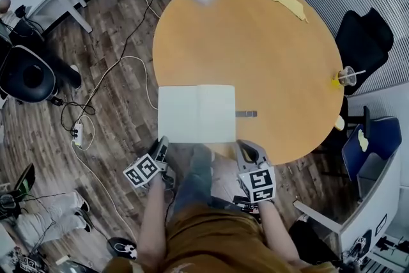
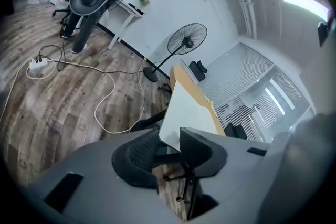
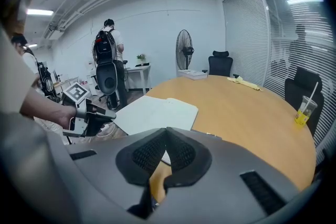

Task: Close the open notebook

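Head view: a round, orange-topped bench (image 1: pixel 268 41) fills the upper half, with the person at its near rim.
Notebook (image 1: pixel 197 114): open and flat at the near rim, pages up. Its long axis runs left to right and its spine points away from the person. The near-left corner overhangs the floor (image 1: pixel 108 29).
Left hand-held gripper (image 2: pixel 169 136): the forearm reaches forward and the gripper is tilted down and rolled to one side. The jaws stand apart, with the overhanging corner just at their gap and the pads not pressing it.
Right hand-held gripper (image 3: pixel 167 132): tilted down just beside the near-right corner. The jaw tips meet, with nothing seen pinched between them.
Cup (image 1: pixel 346 77): clear, at the bench's right rim, well apart from the notebook. It holds a straw (image 1: pixel 356 73) and a little yellow drink at the bottom.
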`<control>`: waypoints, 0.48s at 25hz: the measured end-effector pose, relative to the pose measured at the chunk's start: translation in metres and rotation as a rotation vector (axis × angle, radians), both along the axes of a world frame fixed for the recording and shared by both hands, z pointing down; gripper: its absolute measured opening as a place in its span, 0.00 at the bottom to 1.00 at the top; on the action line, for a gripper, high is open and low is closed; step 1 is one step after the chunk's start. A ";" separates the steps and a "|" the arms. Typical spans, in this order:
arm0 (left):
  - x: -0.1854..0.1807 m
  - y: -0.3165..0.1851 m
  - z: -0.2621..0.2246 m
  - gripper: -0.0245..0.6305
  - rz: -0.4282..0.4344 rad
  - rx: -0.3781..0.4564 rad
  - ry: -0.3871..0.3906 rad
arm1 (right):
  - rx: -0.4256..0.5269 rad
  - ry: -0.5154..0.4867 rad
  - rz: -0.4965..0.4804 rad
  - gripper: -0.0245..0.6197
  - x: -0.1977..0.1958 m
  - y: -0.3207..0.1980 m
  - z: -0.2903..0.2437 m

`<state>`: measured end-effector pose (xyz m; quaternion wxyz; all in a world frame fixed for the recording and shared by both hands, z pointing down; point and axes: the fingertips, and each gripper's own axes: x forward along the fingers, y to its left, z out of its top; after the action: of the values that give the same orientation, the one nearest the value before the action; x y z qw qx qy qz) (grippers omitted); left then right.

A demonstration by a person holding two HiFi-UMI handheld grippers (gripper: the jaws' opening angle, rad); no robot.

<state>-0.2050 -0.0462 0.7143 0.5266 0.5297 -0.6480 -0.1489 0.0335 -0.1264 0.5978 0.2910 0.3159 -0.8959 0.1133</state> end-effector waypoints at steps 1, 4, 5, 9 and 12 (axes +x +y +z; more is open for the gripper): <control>-0.001 0.000 -0.001 0.26 -0.005 0.001 0.004 | 0.001 -0.001 0.003 0.06 0.000 -0.001 0.000; -0.001 0.000 -0.003 0.25 -0.008 0.002 0.009 | 0.002 -0.005 0.009 0.06 0.001 -0.002 -0.003; -0.001 0.000 -0.003 0.24 -0.005 0.002 0.006 | 0.002 -0.007 0.010 0.06 0.001 -0.002 -0.003; -0.001 -0.001 -0.004 0.24 0.002 -0.005 -0.009 | 0.006 -0.010 0.009 0.06 0.001 -0.002 -0.004; -0.001 -0.001 -0.004 0.23 0.007 -0.006 -0.009 | 0.009 -0.011 0.009 0.06 0.000 -0.001 -0.004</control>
<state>-0.2062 -0.0469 0.7099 0.5256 0.5311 -0.6491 -0.1428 0.0333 -0.1272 0.5939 0.2844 0.3207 -0.8965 0.1124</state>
